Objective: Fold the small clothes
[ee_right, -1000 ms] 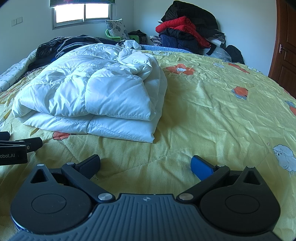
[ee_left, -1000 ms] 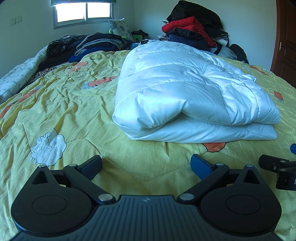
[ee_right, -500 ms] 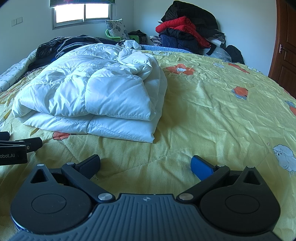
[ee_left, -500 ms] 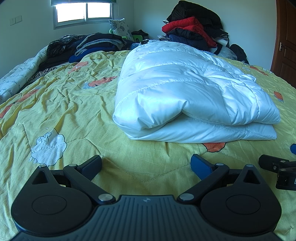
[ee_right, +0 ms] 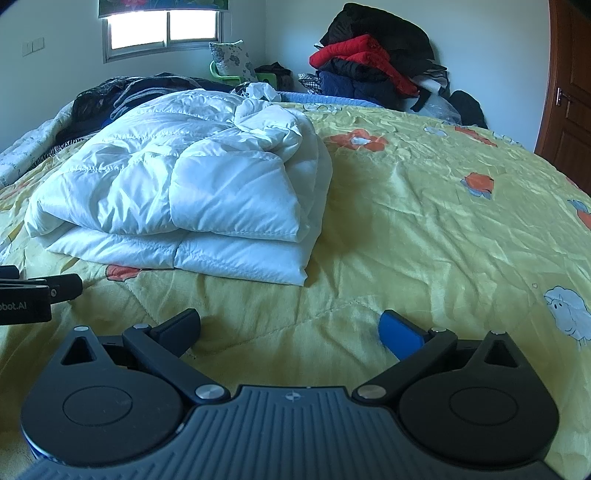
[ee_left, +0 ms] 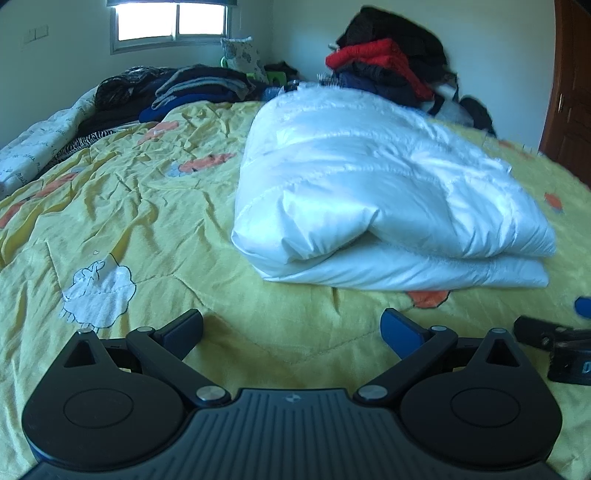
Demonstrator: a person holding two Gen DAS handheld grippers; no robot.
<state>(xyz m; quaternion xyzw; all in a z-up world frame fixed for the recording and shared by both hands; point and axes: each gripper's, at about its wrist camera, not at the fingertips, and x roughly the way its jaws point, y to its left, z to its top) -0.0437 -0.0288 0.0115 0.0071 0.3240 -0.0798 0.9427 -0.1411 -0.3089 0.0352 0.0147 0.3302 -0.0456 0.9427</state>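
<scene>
A white padded jacket (ee_left: pixel 376 199) lies folded in a thick bundle on the yellow bedspread (ee_left: pixel 155 206); it also shows in the right wrist view (ee_right: pixel 192 192). My left gripper (ee_left: pixel 291 328) is open and empty, low over the bedspread, a short way in front of the jacket. My right gripper (ee_right: pixel 290 326) is open and empty, also short of the jacket and to its right. Each gripper shows at the edge of the other's view: the right one (ee_left: pixel 554 339), the left one (ee_right: pixel 33 295).
Dark folded clothes (ee_left: pixel 192 88) are piled at the far left of the bed. A heap of red and black jackets (ee_right: pixel 373 62) stands at the far right corner. A brown door (ee_right: pixel 569 92) is on the right wall. A window (ee_right: pixel 162 31) is at the back.
Both grippers have lifted or tipped slightly, so the views shift a little. The jacket has not moved and both grippers stay open.
</scene>
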